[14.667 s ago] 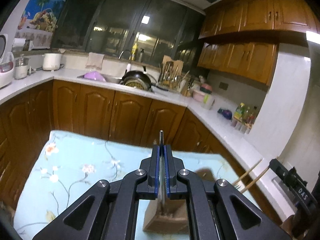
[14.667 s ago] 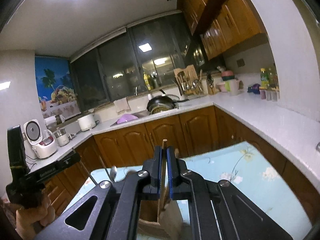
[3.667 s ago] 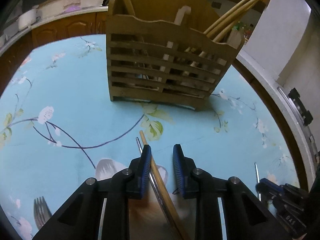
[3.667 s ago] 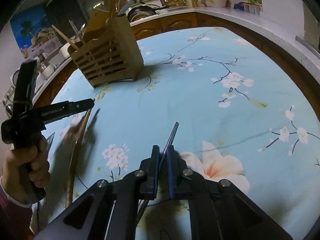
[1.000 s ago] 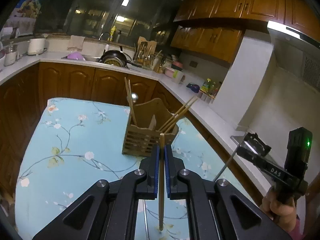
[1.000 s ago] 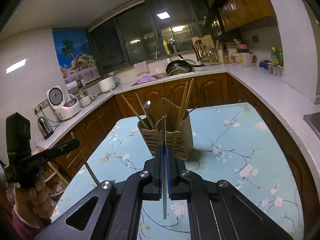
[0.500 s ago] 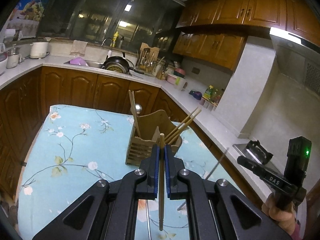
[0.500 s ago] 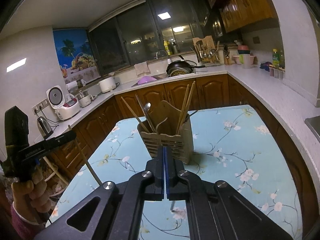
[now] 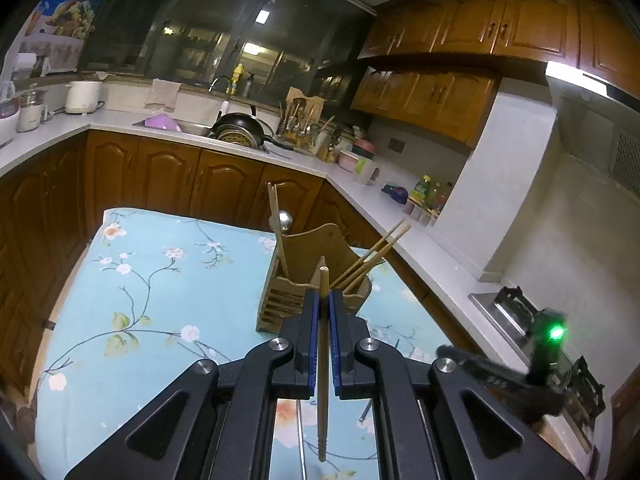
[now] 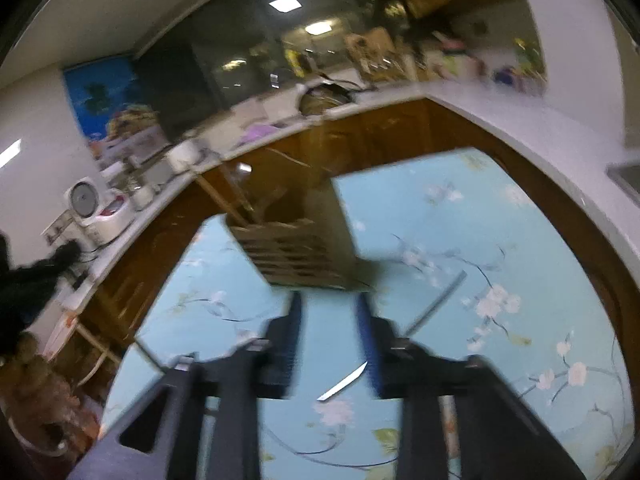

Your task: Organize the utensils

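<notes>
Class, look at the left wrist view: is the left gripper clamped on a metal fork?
No: the left gripper is shut on a wooden chopstick that stands upright between its blue pads.

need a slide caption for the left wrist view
Left claw shut on a wooden chopstick, poised above the floral tablecloth in front of the slatted wooden utensil holder.

No readable text, label, brand or number in either view. Right gripper (image 9: 480, 368), seen from left wrist camera, carries pale marking on dark bar, too blurred to read. Bottles (image 9: 426, 196) on counter carry labels, too small to read. Right wrist view motion-blurred throughout; poster (image 10: 116, 104) on wall shows picture only, no legible lettering.
</notes>
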Tool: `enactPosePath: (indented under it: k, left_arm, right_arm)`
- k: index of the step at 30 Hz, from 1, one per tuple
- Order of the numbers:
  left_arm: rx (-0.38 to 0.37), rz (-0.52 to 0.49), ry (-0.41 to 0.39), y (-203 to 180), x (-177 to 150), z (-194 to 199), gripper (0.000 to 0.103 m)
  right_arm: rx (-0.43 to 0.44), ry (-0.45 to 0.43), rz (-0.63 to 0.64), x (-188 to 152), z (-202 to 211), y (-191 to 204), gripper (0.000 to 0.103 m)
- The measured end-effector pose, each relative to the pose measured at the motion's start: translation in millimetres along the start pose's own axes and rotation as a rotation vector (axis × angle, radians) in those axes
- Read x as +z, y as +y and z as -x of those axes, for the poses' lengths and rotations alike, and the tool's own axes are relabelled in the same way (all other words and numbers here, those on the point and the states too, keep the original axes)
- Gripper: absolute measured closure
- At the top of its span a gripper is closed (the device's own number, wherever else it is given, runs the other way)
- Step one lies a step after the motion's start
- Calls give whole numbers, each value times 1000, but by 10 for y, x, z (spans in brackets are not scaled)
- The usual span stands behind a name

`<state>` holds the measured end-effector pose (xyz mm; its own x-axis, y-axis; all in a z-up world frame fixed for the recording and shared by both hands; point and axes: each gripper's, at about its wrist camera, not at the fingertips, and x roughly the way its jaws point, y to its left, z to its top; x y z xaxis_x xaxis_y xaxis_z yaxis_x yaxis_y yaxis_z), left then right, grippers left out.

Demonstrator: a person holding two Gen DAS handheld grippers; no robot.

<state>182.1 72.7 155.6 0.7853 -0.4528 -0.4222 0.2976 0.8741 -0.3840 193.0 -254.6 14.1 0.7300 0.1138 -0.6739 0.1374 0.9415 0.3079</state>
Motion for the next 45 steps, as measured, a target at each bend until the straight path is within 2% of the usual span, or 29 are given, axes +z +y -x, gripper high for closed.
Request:
enactPosePath:
  k: [4,12,18,22,23,25,26,29,34,40,45]
  left_arm:
    - [4,12,-5,67,9,12,100]
    - [47,17,-30,257,29,145,100]
    - [81,44,-33,478,1,210,100]
    - [93,62,-36,576,-15,230,100]
    - [93,64,-35,586,-17,226,100]
    - [92,68,-35,617,-9,217,100]
    - [91,69,-34,631,3,208,100]
    - [89,72,-32,632,3,183,100]
    - [84,73,-34,641,7,179,100]
    - [71,66,-39,627,10,178,100]
    - [61,54,-49,569,31,174,100]
  right_arm:
    - [34,75,-38,-116,-286,-75,65]
    - [112,170,69,-275,-905,586,65]
    - [61,245,120,-374,-1390,855,68]
    - [-11,283,214,-459,-1610,1031,68]
    - [-41,273,261,-493,-1620,1069,73]
    - [-98,257,336,-545,-1613,1143,84]
    - [-93,259,340,-550,-1601,1127,90]
    - [-64,272,310,-523,-1551,1047,98]
    - [38,234,174,-397,-1211,840,99]
    - [131,126,123,-138,-592,720,99]
    - [161,31,122,47,-126,694,99]
